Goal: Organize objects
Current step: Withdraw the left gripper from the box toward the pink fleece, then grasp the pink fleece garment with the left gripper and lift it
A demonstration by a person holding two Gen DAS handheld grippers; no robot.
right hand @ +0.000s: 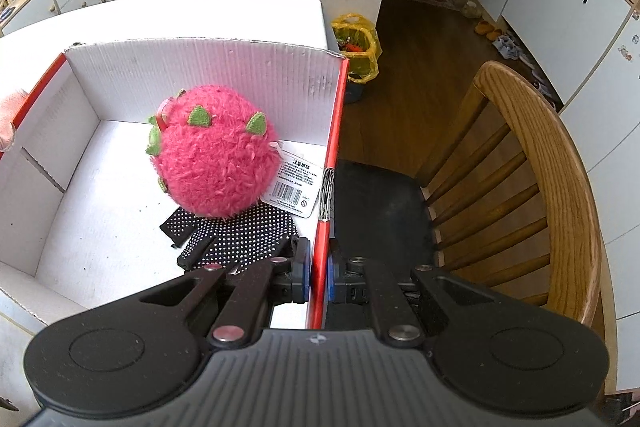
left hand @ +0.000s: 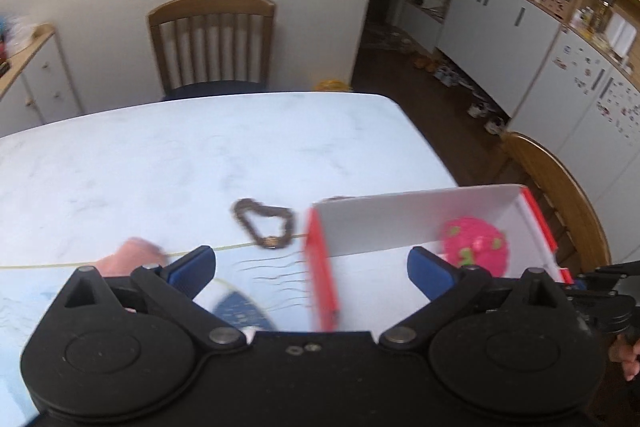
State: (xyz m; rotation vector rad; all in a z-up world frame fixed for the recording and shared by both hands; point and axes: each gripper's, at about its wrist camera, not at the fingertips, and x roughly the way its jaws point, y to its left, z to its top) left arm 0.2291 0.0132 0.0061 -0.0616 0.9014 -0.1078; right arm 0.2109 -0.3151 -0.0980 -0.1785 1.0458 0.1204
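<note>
Pale marbled table [left hand: 160,155], with wooden chairs [left hand: 212,39] around it and white cupboards [left hand: 500,23] along the far wall. Brown wood floor [right hand: 404,75] beside, with a yellow bag [right hand: 358,45] on it.

Partly done, by the look of it. Already in the white box [right hand: 200,67]: a fuzzy pink toy [right hand: 214,157] and a black dotted glove [right hand: 240,239] just under it. Still out on the table: a brown bracelet [left hand: 262,223], just beside the box, and something pink and blurry [left hand: 134,257], too smeared to name.

Right claw [right hand: 319,271] pinched tight on the red side wall [right hand: 334,147] of the box, holding it steady. Left claw [left hand: 312,271] wide apart and empty, up over the table near the bracelet. Probably the bracelet to go in next.
</note>
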